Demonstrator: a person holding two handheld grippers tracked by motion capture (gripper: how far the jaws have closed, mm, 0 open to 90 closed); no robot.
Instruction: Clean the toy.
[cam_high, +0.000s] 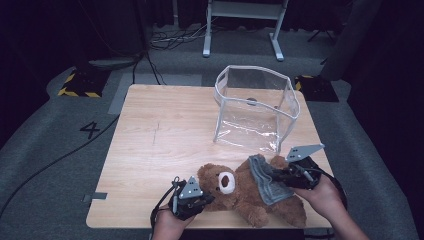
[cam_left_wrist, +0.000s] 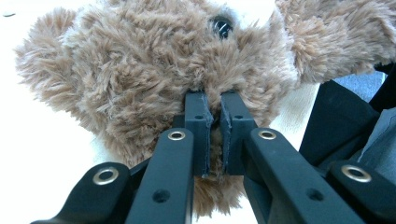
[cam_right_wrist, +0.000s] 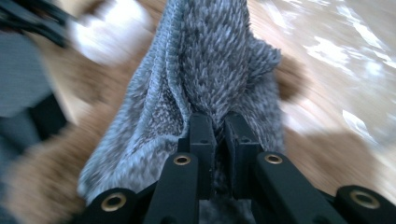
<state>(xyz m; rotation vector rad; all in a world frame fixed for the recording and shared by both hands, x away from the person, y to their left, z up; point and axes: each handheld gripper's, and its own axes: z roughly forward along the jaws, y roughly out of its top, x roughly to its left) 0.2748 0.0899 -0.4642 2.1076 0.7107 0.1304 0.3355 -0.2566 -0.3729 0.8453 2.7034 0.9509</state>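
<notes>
Motion is blurring the fluffy brown teddy bear behind the grey knitted cloth; the picture's edge is cutting the cloth's lower end.

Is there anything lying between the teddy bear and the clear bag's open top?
Nothing visible: bare table separates the teddy bear from the clear bag. The left gripper pinches the bear's fur; the right gripper pinches the grey cloth.

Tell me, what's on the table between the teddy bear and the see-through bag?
Nothing: in the high view, bare wood table lies between the teddy bear and the clear bag.
</notes>
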